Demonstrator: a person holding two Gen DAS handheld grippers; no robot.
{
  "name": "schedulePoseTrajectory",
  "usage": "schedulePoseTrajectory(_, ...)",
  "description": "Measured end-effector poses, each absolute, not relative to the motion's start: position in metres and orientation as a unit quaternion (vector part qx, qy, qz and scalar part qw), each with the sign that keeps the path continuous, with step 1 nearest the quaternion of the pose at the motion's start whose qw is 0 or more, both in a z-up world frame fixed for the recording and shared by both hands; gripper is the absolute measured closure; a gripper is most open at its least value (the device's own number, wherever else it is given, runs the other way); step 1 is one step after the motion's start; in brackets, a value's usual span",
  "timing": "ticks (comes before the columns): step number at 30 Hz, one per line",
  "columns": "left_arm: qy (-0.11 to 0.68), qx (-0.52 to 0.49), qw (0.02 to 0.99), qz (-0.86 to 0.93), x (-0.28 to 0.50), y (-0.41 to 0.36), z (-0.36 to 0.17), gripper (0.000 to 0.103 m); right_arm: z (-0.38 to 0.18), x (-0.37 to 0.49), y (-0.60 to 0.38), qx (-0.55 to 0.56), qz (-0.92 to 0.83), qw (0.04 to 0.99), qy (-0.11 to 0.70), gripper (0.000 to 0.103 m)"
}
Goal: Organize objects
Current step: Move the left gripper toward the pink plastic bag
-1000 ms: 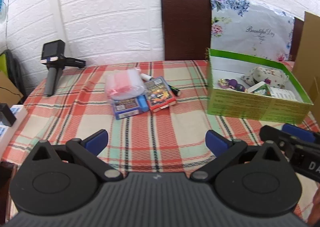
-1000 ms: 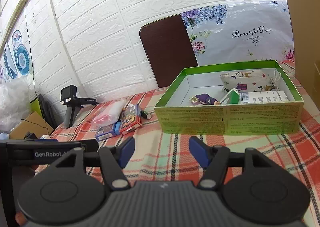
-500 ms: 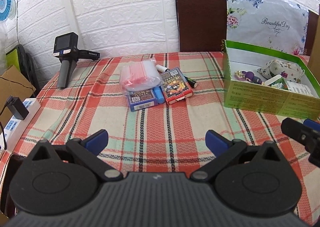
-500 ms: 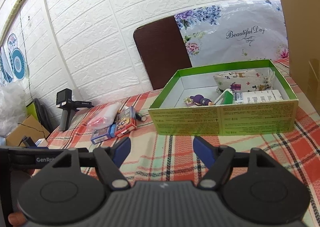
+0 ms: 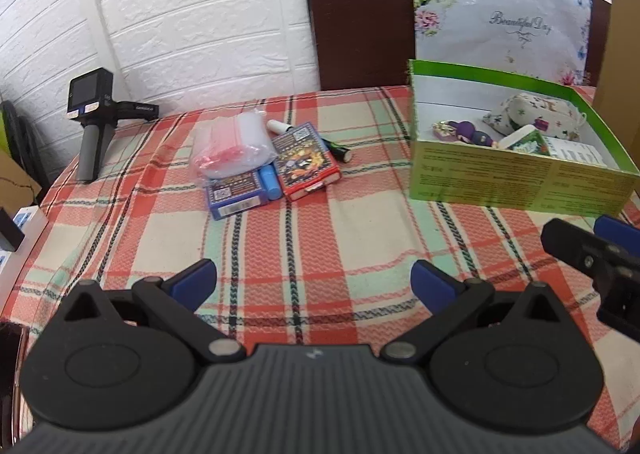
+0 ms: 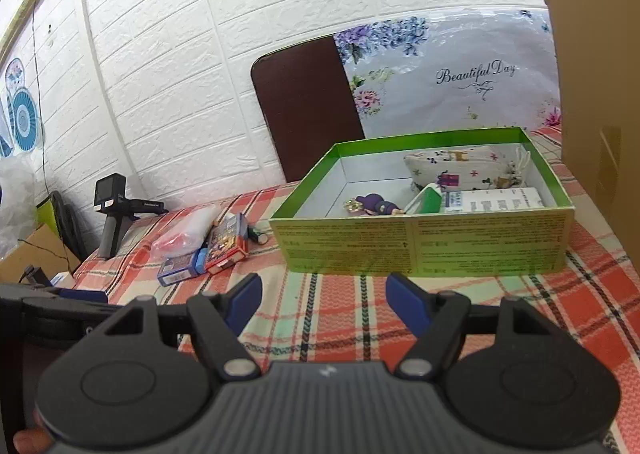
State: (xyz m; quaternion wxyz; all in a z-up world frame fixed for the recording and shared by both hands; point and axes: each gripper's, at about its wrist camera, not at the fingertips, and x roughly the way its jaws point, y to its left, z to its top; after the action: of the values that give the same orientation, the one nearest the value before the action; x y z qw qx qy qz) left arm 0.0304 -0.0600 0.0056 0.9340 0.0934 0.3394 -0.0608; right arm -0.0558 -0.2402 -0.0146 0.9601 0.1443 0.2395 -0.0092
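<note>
Bright, even light is filling both views, casting only soft shadows on the plaid tablecloth (image 5: pixel 320 246). Fisheye distortion is bending the brick wall (image 6: pixel 180 54) near the edges, and corners are darkening.

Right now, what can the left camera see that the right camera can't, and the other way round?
Only the left camera shows the white tube behind the bag, and the power strip at the table's left edge.

Only the right camera shows the round blue fan on the wall and a fingertip under the gripper.

Both show the green box, the bag, the card packs, the battery, and open, empty grippers, left and right.
</note>
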Motion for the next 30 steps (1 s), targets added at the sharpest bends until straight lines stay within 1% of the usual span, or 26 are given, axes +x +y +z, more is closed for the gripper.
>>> schedulePoseTrajectory(9,0.355,0.068,0.932,-0.007,0.052,-0.022,0.000,0.000,-0.026,-0.034,-0.216,0.118,0.032,0.957,0.263,0.032)
schedulePoseTrajectory(15,0.367,0.033,0.929,0.033,0.074,0.023,-0.005,0.000,-0.027,-0.008,-0.184,0.082,0.081,0.953,0.280,0.037)
schedulePoseTrajectory(22,0.363,0.007,0.929,0.071,0.109,0.075,-0.004,0.000,-0.014,0.049,-0.147,0.045,0.120,0.955,0.267,0.039)
schedulePoseTrajectory(25,0.359,0.011,0.929,0.084,0.129,0.085,-0.002,0.000,-0.011,0.078,-0.136,0.041,0.127,0.957,0.258,0.039)
schedulePoseTrajectory(30,0.360,0.016,0.929,0.084,0.163,0.094,-0.004,0.000,-0.021,0.108,-0.127,0.034,0.137,0.952,0.271,0.038)
